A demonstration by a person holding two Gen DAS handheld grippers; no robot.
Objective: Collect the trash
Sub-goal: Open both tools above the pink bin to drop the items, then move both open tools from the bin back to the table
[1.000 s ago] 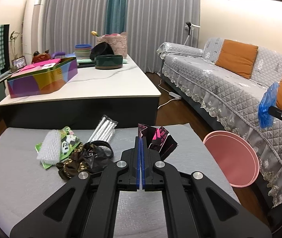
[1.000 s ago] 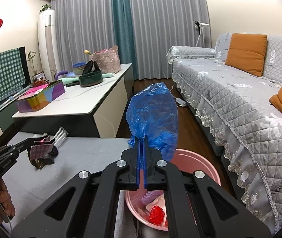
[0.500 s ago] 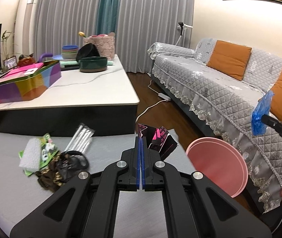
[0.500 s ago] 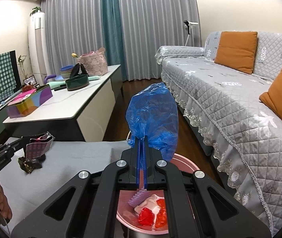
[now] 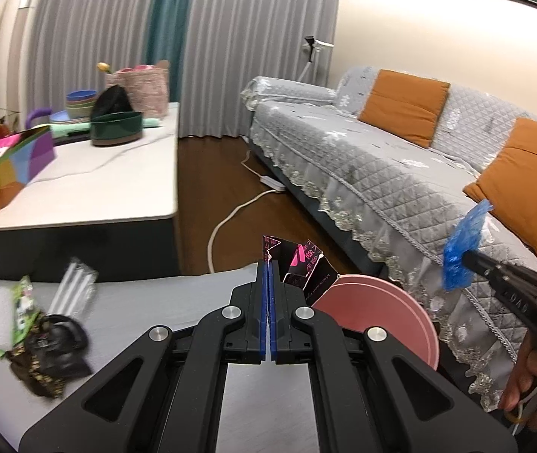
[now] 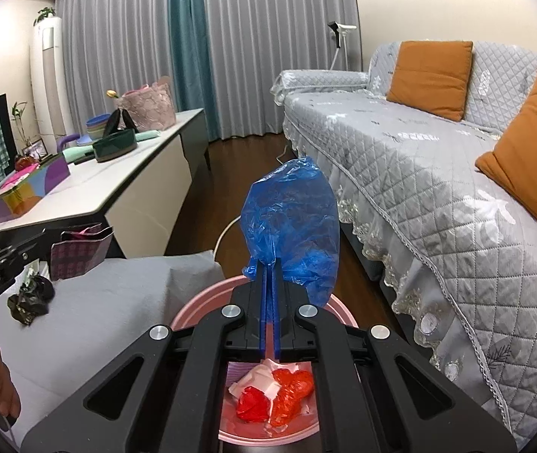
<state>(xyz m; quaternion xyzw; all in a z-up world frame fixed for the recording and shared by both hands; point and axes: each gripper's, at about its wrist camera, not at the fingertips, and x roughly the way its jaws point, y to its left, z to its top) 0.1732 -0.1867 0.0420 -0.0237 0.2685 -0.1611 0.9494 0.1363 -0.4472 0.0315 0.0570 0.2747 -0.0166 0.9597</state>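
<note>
the right tool [image 6: 268, 264], at the centre of its own view, is clamped on a crumpled blue plastic bag [image 6: 293, 222] that stands up above the fingers. directly below, at the bottom centre of the frame, sits a pink bin [image 6: 338, 307] already holding red and white scraps [image 6: 274, 396]. the bag looks feather-light, soft and slippery; it is pinched at its lower gathered edge, and once let go it would probably drift rather than fall straight.

the left tool [image 5: 268, 268], centre of its view, is closed on a torn dark wrapper with pink print [image 5: 298, 260], held by one thin edge. the wrapper looks like stiff, creased card or foil, light and springy. the pink bin [image 5: 393, 313] shows just right of it, beside the sofa [image 5: 381, 162].

at the lower left of the left view, on the grey-covered tabletop [image 5: 155, 294], more trash waits: a green packet [image 5: 23, 302], a dark crumpled wrapper [image 5: 49, 355] and clear straws [image 5: 74, 287], slightly blurred. pinching an edge suits each.
</note>
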